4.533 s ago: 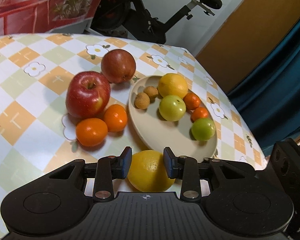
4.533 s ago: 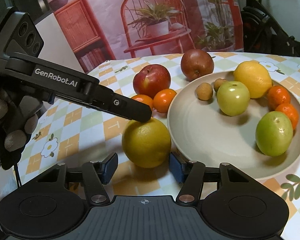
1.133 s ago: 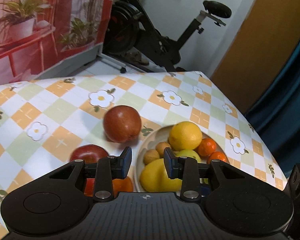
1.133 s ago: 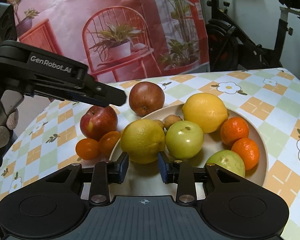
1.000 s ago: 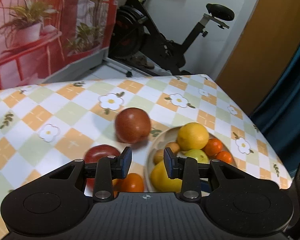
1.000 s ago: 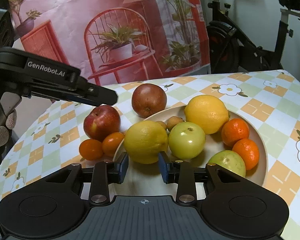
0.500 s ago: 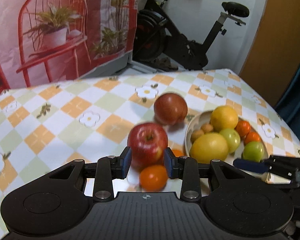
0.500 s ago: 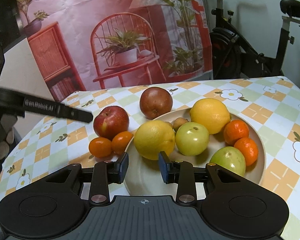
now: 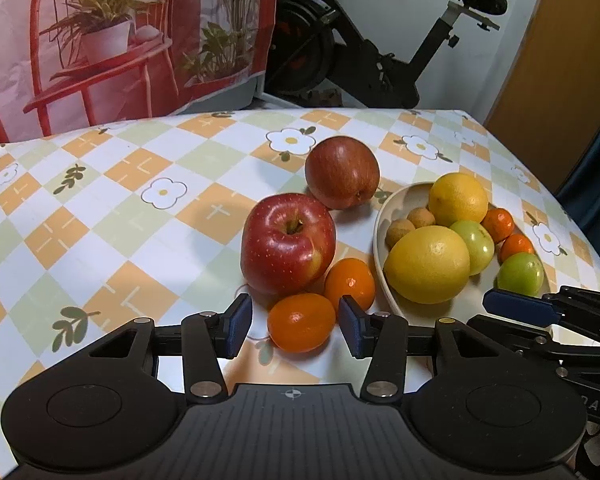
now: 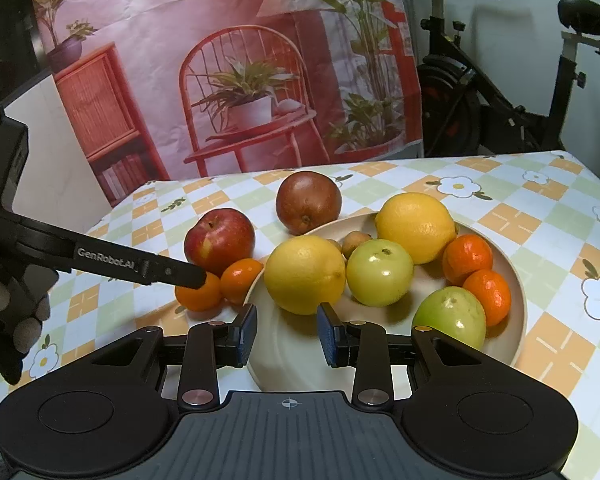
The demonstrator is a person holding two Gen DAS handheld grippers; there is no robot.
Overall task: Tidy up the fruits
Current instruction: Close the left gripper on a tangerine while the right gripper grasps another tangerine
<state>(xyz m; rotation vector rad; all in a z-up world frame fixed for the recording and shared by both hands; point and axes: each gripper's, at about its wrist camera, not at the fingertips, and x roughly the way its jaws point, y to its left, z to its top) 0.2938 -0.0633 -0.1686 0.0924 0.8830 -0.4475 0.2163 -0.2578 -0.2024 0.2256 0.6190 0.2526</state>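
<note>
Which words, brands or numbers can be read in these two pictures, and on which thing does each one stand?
"GenRobot.AI": white letters on the arm of the left claw, in the right wrist view.
"AS": cut-off end of a word on the left claw's body, at the left edge of the same view.
"DAS": partly shown, dim, on the body of the right claw, in the left wrist view.
No text can be seen on the fruits, plate or tablecloth.

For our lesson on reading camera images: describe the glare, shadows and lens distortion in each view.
Left wrist view: small white highlights on the red apple and near orange; soft shadows beneath the fruit; the table edge bows from fisheye. Right wrist view: sharp focus, soft shadow under the front lemon on the plate, the exercise bike leans at the frame edge.
</note>
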